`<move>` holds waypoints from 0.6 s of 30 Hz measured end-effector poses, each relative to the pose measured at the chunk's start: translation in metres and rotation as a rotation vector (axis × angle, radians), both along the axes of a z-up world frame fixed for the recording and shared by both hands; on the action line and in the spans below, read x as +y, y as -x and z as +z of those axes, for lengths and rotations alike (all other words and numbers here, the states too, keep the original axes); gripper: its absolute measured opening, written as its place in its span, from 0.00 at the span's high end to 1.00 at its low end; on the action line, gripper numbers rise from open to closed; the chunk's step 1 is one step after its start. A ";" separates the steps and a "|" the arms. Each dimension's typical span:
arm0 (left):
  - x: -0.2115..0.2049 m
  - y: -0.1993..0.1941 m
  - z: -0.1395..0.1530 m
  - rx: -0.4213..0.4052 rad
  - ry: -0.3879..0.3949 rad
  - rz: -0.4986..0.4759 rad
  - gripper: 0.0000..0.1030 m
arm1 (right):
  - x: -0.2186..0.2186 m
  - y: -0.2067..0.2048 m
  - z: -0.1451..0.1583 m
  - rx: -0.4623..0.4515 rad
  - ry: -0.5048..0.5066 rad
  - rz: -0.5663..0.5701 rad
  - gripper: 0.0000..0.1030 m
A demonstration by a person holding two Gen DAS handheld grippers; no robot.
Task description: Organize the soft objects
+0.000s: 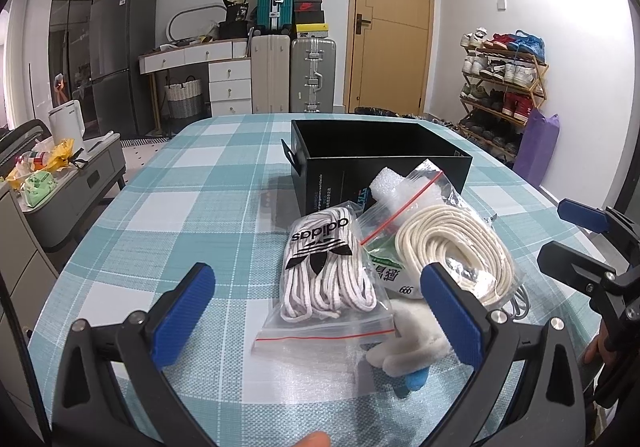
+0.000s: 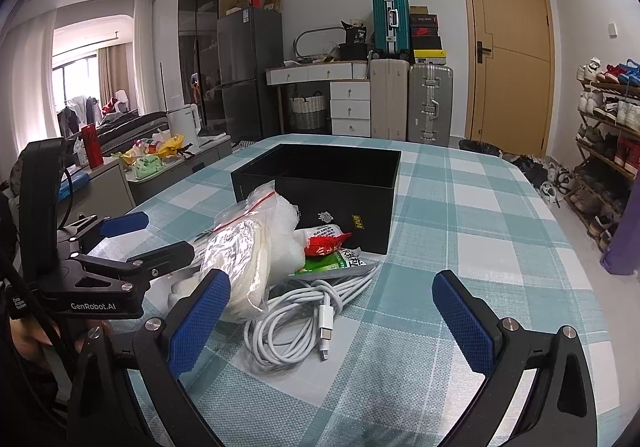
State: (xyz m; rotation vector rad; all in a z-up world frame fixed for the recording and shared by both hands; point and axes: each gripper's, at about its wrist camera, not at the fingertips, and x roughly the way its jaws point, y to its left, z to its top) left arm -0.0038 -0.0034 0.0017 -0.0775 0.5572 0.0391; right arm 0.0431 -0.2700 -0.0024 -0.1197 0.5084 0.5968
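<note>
Bagged laces (image 1: 330, 267), striped white and grey, lie in your soft pile just before the black box (image 1: 380, 151), beside bagged cream rope (image 1: 456, 251). Your left gripper (image 1: 318, 313) and right gripper (image 2: 332, 317) gape wide, holding nothing.

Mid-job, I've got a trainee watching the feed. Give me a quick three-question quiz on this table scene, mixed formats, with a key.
1. True or false: the black box already holds one of the bags.
2. Which item lies nearest the right gripper? A) white charging cable B) bag of striped laces C) white glove
3. Fill in: both grippers, left gripper included, have their jaws ____.

Key:
1. False; what shows of its inside looks empty.
2. A; the cable is coiled just ahead of its fingers.
3. Open; neither holds anything.
</note>
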 end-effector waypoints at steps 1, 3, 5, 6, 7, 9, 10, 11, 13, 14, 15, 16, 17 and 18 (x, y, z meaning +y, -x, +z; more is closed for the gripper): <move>0.000 0.000 0.000 0.001 0.000 0.001 0.00 | 0.000 0.000 0.000 -0.001 0.001 0.000 0.00; 0.000 0.001 0.000 0.000 0.000 0.000 0.00 | -0.001 0.000 0.000 -0.003 0.000 0.000 0.00; 0.000 0.000 0.000 0.000 0.001 0.000 0.00 | -0.001 -0.002 0.000 -0.002 0.003 0.002 0.00; 0.000 0.000 0.000 0.000 0.002 0.000 0.00 | -0.001 -0.002 0.000 -0.002 0.003 0.001 0.00; 0.000 0.000 0.000 0.001 0.002 0.000 0.00 | -0.001 -0.002 0.000 0.001 0.004 0.001 0.00; 0.000 0.000 0.000 0.000 0.002 0.000 0.00 | 0.001 -0.002 0.001 0.003 0.005 0.000 0.00; 0.000 0.000 0.000 0.000 0.001 0.001 0.00 | 0.001 -0.002 0.001 0.003 0.005 -0.001 0.00; 0.000 0.000 0.000 0.000 0.002 0.001 0.00 | 0.001 -0.002 0.001 0.003 0.006 -0.001 0.00; 0.000 0.000 0.000 -0.001 0.001 0.001 0.00 | 0.001 -0.002 0.001 0.002 0.008 -0.002 0.00; 0.000 0.001 -0.001 -0.001 0.000 0.001 0.00 | 0.001 -0.002 0.001 0.001 0.007 -0.002 0.00; 0.000 0.000 0.000 -0.001 0.000 0.000 0.00 | 0.001 -0.002 0.001 0.003 0.007 0.000 0.00; 0.000 0.000 0.000 0.000 0.000 0.000 0.00 | 0.001 -0.002 0.001 0.002 0.009 -0.001 0.00; 0.000 0.001 0.000 -0.001 0.000 0.001 0.00 | 0.001 -0.002 0.001 0.000 0.009 -0.001 0.00; 0.000 0.001 0.000 -0.002 0.000 0.002 0.00 | 0.001 -0.003 0.000 0.001 0.008 -0.002 0.00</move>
